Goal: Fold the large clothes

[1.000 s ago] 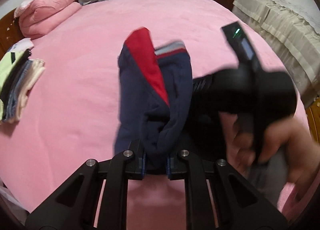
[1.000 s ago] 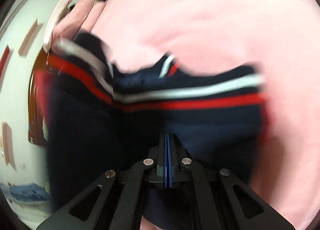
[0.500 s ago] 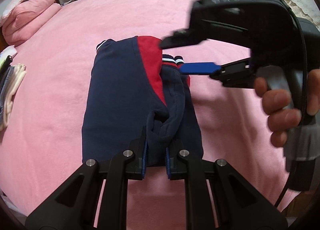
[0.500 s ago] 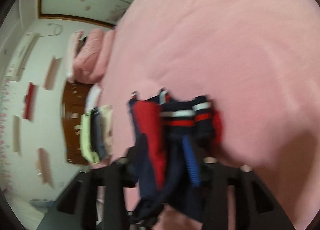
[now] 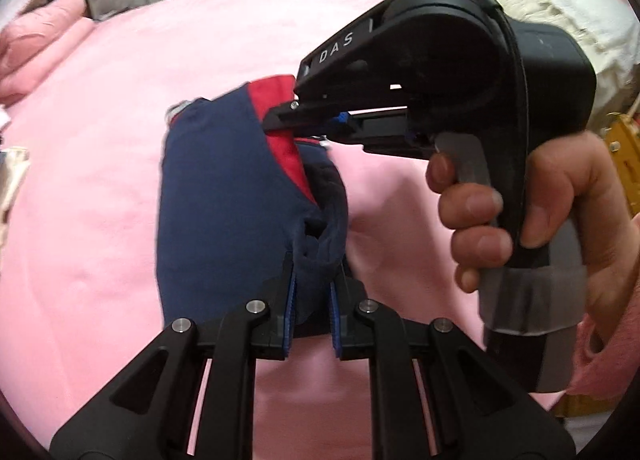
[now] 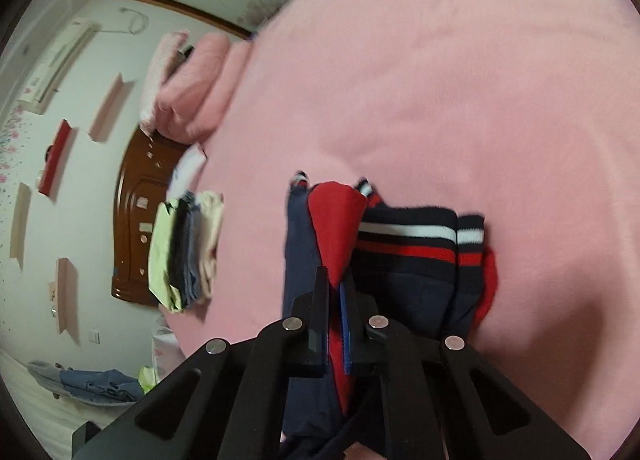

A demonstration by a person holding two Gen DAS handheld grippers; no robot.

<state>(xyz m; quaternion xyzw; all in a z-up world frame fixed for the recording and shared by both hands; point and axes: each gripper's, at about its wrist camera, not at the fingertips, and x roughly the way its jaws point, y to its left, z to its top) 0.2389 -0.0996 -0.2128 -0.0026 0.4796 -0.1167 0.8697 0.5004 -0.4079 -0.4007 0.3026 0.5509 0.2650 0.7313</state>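
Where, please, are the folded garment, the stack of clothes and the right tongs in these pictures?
garment [image 5: 218, 196], left wrist view, on its navy top panel.
stack of clothes [image 6: 182, 252], right wrist view, on its folded edges.
right tongs [image 5: 280, 120], left wrist view, at the tips closed on the red cloth.

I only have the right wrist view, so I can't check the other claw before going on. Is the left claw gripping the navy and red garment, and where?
Observer: Yes. The left claw is shut on a bunched navy roll at the end of the garment nearest its camera.
Operator: Where does my right claw sit relative to it?
Observer: At the opposite end. The right claw comes in from the right side and pinches the red panel near the far edge.
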